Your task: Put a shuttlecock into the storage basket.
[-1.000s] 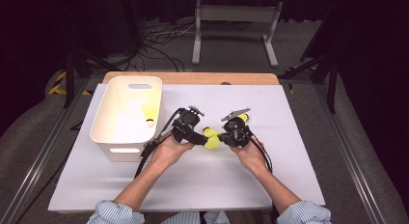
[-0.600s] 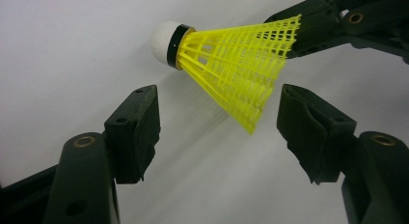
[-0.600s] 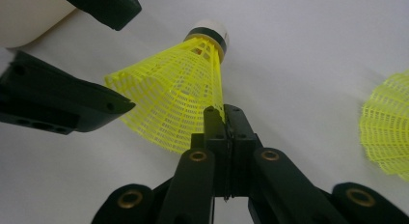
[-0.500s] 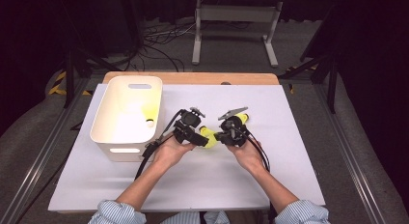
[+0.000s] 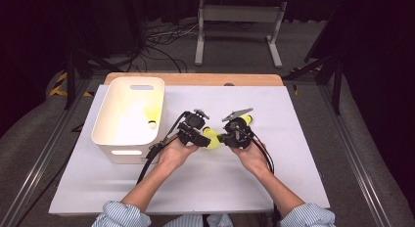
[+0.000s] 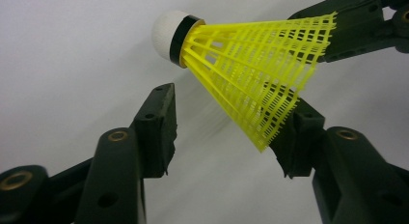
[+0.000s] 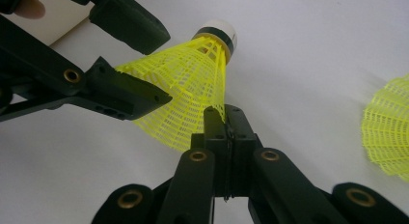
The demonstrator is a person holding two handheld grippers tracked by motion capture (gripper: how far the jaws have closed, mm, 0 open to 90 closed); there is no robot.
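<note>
A yellow mesh shuttlecock (image 5: 212,139) with a white cork tip and black band hangs just above the table's middle, between both grippers. My right gripper (image 7: 225,115) is shut on the rim of its skirt (image 7: 193,84). In the high view the right gripper (image 5: 226,137) faces left. My left gripper (image 6: 231,105) is open, its jaws spread on either side of the skirt (image 6: 251,64); the right-hand jaw sits close to the mesh. Seen from above, the left gripper (image 5: 200,135) faces right. Its fingers (image 7: 130,96) straddle the shuttlecock in the right gripper view.
A white plastic bin (image 5: 112,134) stands at the left with a yellow shuttlecock (image 5: 152,113) inside. Another yellow shuttlecock (image 7: 388,137) lies on the white table cover (image 5: 293,163) beside the right gripper. Cables trail from both grippers.
The right gripper and its shuttlecock shifted slightly toward the left gripper, then held. The left gripper has barely moved.
</note>
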